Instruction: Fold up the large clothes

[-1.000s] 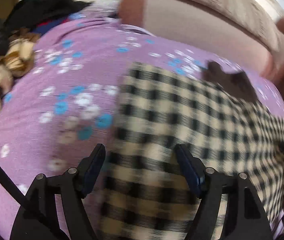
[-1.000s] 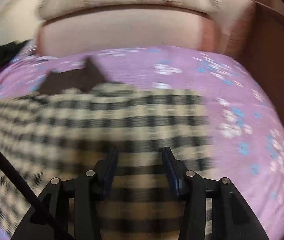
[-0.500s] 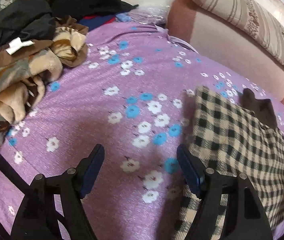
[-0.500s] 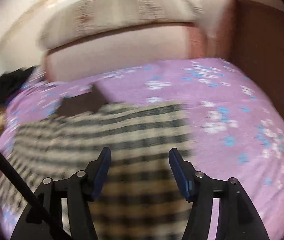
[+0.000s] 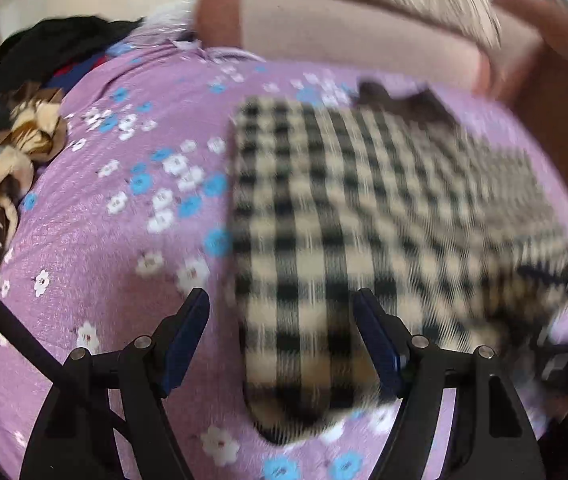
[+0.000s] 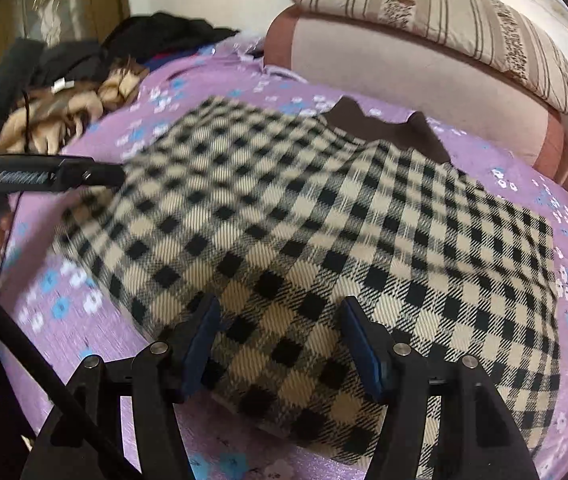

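A black and cream checked garment (image 5: pixel 363 216) (image 6: pixel 323 216) with a dark brown collar (image 6: pixel 387 128) lies folded flat on the purple flowered bedspread (image 5: pixel 96 232) (image 6: pixel 44 280). My left gripper (image 5: pixel 282 340) is open and empty over the garment's near left edge. My right gripper (image 6: pixel 278 344) is open and empty over the garment's near edge. The left gripper's body also shows at the left of the right wrist view (image 6: pixel 44 174), and the right gripper shows blurred at the right of the left wrist view (image 5: pixel 563 320).
A heap of unfolded clothes, tan patterned (image 5: pixel 8 168) (image 6: pixel 56 120) and black (image 5: pixel 56 44) (image 6: pixel 164 32), lies at the far left of the bed. A pink headboard cushion (image 6: pixel 403 68) with a striped pillow (image 6: pixel 443 20) on top stands behind. A brown wooden side (image 5: pixel 563 120) is at right.
The left gripper has swung back right from the bare bedspread to the garment's edge. The right gripper has turned left, its view now taking in the whole garment and the clothes heap.
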A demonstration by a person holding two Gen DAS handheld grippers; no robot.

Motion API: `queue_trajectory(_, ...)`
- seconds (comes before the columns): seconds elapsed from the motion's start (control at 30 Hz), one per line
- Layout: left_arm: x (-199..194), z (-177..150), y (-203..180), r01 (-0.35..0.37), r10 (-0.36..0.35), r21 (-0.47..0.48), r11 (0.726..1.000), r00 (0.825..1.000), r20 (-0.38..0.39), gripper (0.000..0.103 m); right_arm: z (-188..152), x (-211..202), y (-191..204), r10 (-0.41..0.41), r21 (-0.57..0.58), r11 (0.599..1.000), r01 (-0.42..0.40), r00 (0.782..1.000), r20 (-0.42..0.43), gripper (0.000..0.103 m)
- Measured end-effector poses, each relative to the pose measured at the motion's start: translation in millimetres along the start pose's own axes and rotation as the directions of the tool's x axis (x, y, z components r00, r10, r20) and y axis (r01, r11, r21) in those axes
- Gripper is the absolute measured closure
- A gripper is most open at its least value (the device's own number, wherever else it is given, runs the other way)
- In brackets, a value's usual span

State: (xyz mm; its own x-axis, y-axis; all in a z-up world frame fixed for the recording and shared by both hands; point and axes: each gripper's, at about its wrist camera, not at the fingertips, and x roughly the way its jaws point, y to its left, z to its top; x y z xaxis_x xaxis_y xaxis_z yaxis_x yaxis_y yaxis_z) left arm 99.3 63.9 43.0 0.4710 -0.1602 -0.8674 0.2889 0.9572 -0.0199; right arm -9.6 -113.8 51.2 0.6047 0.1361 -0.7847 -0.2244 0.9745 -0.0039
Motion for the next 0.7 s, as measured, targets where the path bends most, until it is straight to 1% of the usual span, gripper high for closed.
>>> queue_trajectory(0.07,10,-13,-2,-0.039,0.041,0.042,0.998,0.998,-0.038,0.029,-4,6,-7,-0.024,-0.002,1.0,0.024,1.0,-0.012,0.037)
queue_trajectory(0.1,12,-18,1,-0.041,0.043,0.045,0.998,0.998,-0.043,0.029,-8,8,-17,-0.04,0.009,0.999,0.041,0.999,-0.022,0.033)
queue_trajectory(0.13,11,-22,6,-0.027,0.028,0.032,0.999,0.999,-0.033,0.028,-11,8,-26,-0.027,0.026,0.999,0.028,0.999,-0.025,0.031)
queue_trajectory(0.17,8,-25,12,-0.022,0.022,0.017,1.0,0.999,-0.035,0.027,-14,6,-36,-0.028,0.054,0.998,0.03,0.999,-0.028,0.031)
queue_trajectory(0.23,6,-29,25,-0.037,0.037,-0.008,0.999,0.998,-0.041,0.027,-20,0,-58,-0.104,0.088,0.99,0.107,0.994,-0.035,0.031)
queue_trajectory(0.27,5,-31,30,-0.047,0.046,-0.019,0.999,0.998,-0.048,0.027,-24,-2,-72,-0.158,0.1,0.982,0.162,0.986,-0.044,0.031)
queue_trajectory(0.3,5,-32,35,-0.057,0.055,-0.029,0.998,0.997,-0.055,0.027,-31,-5,-90,-0.2,0.126,0.971,0.205,0.978,-0.055,0.031)
queue_trajectory(0.37,2,-33,44,-0.083,0.08,-0.047,0.995,0.995,-0.059,0.027,-42,-11,-123,-0.235,0.199,0.948,0.246,0.969,-0.078,0.031)
queue_trajectory(0.43,-6,-31,47,-0.083,0.08,-0.069,0.994,0.996,-0.044,0.028,-56,-23,-157,-0.28,0.302,0.907,0.294,0.956,-0.09,0.031)
queue_trajectory(0.47,-11,-30,45,-0.096,0.094,-0.071,0.993,0.995,-0.031,0.028,-62,-30,-173,-0.292,0.357,0.882,0.306,0.952,-0.094,0.031)
queue_trajectory(0.53,-23,-25,35,-0.142,0.143,-0.058,0.988,0.99,0.014,0.028,-75,-46,-200,-0.333,0.46,0.819,0.343,0.937,-0.105,0.031)
queue_trajectory(0.6,-32,-20,24,-0.17,0.172,-0.046,0.984,0.984,0.049,0.028,-77,-57,-212,-0.356,0.5,0.79,0.354,0.93,-0.096,0.031)
queue_trajectory(0.63,-38,-16,16,-0.175,0.177,-0.037,0.984,0.981,0.074,0.028,-75,-60,-214,-0.36,0.51,0.785,0.351,0.929,-0.085,0.031)
queue_trajectory(0.7,-45,-12,3,-0.178,0.179,-0.021,0.984,0.978,0.106,0.028,-69,-64,-211,-0.359,0.512,0.791,0.336,0.931,-0.056,0.031)
